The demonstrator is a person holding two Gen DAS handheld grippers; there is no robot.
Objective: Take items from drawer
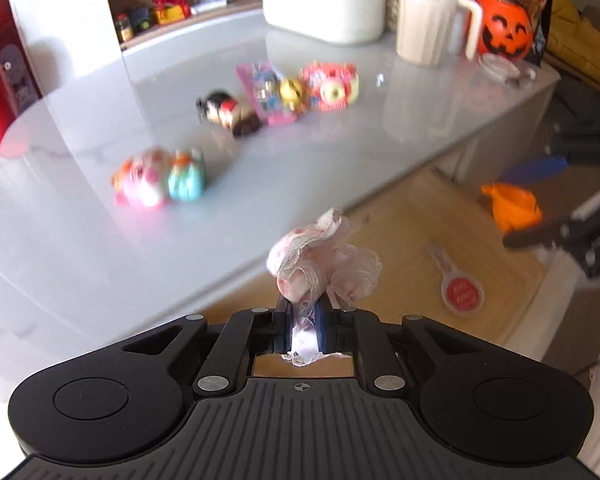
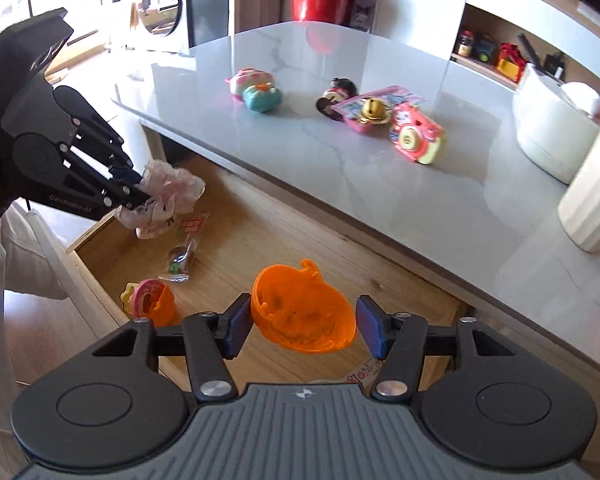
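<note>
Left tool (image 1: 304,320): we are pinching the pink lace scrunchie (image 1: 324,256) (above the drawer (image 2: 236,240)).
Right tool (image 2: 302,328): we are gripping the orange pumpkin cup (image 2: 300,312).

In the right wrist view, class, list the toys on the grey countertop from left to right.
Pink-and-white squishy toy → teal pumpkin toy → black-haired doll figure → gold bell → pink toy camera.

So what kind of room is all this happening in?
Most likely a home kitchen or dining area: a marble-look counter with an open wooden drawer beneath it, a front-loading washing machine by the window, and a white pitcher beside a dish tub.
</note>
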